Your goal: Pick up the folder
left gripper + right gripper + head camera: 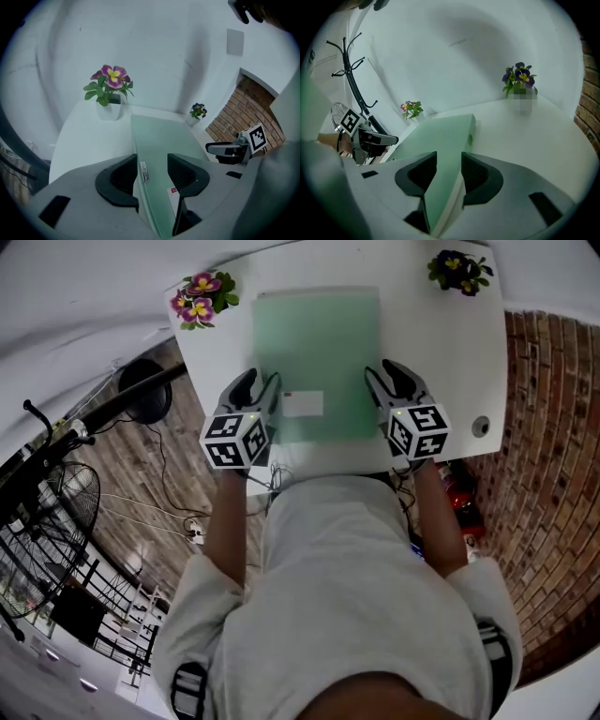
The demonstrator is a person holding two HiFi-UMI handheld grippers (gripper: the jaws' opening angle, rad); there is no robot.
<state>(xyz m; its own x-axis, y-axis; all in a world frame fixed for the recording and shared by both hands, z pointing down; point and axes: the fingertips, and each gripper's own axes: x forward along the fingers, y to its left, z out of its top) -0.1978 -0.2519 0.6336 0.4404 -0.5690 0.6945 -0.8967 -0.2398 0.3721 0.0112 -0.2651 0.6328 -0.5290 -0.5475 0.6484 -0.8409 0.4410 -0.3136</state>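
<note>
Ok, status. Green folder (319, 352) lies flat on the white table (441, 343), upper centre of the head view, near edge along the table's near edge. White label (303, 404) sits on its lower left part.

Left gripper (260, 390) (151, 159) is at the folder's left edge, near the lower corner. In the left gripper view the folder's edge runs between the jaws, spine tag (146, 172) visible. Jaws stand apart, wider than the folder is thick, with green surface showing between the edge and one pad. So released, not clamping.

Right gripper (386, 373) (449, 154) is at the folder's right edge, mirrored. In the right gripper view the folder passes between the jaws, and its top face fills most of the gap. The opening is again wider than the edge, so it reads as loose, with no grasp. Can't tell if one pad brushes the edge.

Both point obliquely down, marker cubes toward the person's light top (347, 596).

Other stuff:
- pink-flower pot (200, 298) on the table's upper left corner, just off the folder's corner
- purple-flower pot (457, 270) on the upper right corner, well apart from the folder
- small round grommet (481, 426) at the table's right edge
- brick surface (544, 427) right of frame, wood floor (141, 474) left
- coat rack (347, 65) upper left in the right gripper view
</note>
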